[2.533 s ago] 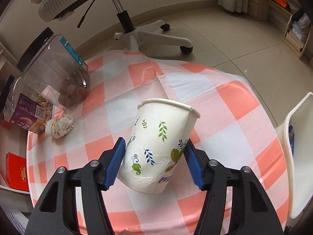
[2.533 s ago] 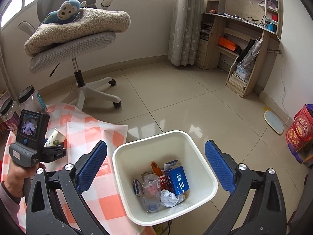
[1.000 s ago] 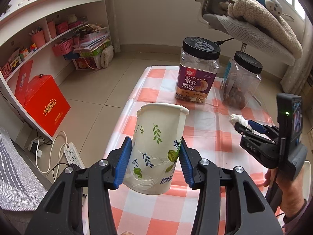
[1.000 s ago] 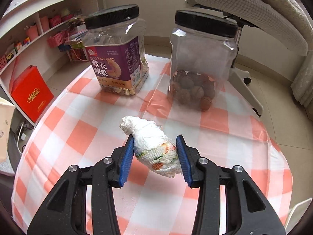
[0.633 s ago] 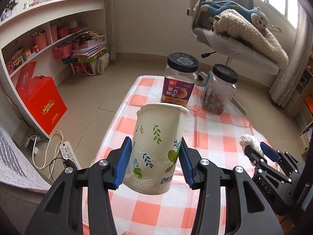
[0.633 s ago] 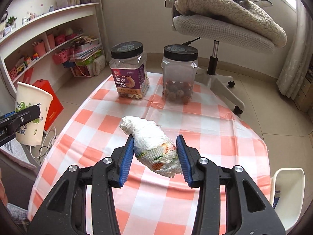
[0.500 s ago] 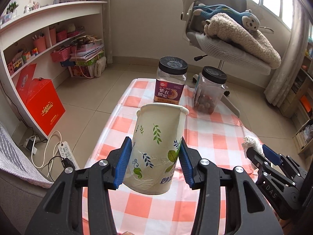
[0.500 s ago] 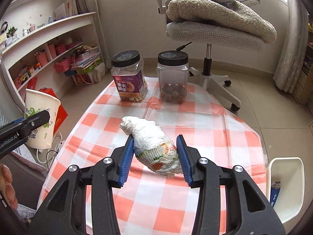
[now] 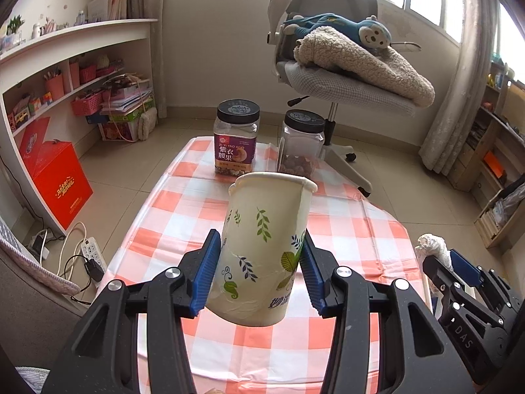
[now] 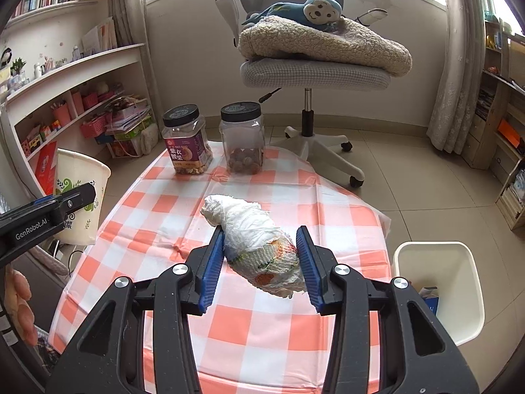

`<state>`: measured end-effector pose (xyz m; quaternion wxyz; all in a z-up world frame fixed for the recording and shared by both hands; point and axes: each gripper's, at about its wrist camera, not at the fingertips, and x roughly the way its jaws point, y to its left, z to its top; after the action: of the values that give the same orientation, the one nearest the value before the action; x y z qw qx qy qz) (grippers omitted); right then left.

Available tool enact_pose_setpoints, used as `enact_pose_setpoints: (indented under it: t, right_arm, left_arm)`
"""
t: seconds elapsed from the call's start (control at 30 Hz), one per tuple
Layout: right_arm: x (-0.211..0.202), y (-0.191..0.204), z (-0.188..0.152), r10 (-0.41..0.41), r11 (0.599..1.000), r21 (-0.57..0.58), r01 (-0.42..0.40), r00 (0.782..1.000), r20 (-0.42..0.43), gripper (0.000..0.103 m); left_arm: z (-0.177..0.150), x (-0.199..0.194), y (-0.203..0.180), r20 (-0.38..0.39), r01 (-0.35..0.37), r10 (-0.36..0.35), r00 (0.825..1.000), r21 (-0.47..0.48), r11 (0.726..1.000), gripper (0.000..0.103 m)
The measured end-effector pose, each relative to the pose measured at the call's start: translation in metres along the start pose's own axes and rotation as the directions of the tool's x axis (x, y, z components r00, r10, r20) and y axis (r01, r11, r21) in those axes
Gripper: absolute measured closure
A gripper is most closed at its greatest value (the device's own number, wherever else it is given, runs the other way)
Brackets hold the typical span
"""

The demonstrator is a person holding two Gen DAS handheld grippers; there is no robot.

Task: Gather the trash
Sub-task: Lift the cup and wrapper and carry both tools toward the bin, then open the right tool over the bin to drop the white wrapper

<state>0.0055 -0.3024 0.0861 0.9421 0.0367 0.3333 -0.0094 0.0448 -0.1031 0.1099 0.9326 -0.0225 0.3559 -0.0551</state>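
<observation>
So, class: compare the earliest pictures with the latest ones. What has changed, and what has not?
The right gripper, open over the bin before, took the crumpled tissue off the table and lifted it. Both grippers rose and backed away from the table. The left gripper still holds the paper cup; both jars stayed put.

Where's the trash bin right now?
Right wrist view, lower right: the white bin stands on the floor just off the checkered table's right edge, beyond the right gripper.

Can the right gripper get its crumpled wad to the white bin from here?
Probably yes. The right gripper holds the wad above the table, and the open-topped bin stands just beyond the table's edge with nothing between.
</observation>
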Motion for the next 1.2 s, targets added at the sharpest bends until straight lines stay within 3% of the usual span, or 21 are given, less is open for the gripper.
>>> enact_pose_setpoints:
  t: [0.73,0.97,1.2]
  right_arm:
    - [-0.008,-0.123,-0.012,-0.187,0.974,0.133,0.186,0.982,-0.007,0.061]
    - [-0.012,-0.172,-0.014,-0.299,0.936,0.184,0.3,0.954,-0.032,0.061]
    - [-0.02,-0.227,-0.024,-0.406,0.866,0.279,0.414,0.91,-0.09,0.056]
  left_arm:
    - [-0.012,0.024,-0.134,-0.031,0.138,-0.135,0.99,0.135,0.981,0.055]
    - [-0.023,0.028,-0.166,-0.053,0.167,-0.16,0.986,0.184,0.969,0.055]
    - [-0.03,0.019,-0.206,-0.055,0.22,-0.213,0.976,0.248,0.944,0.055]
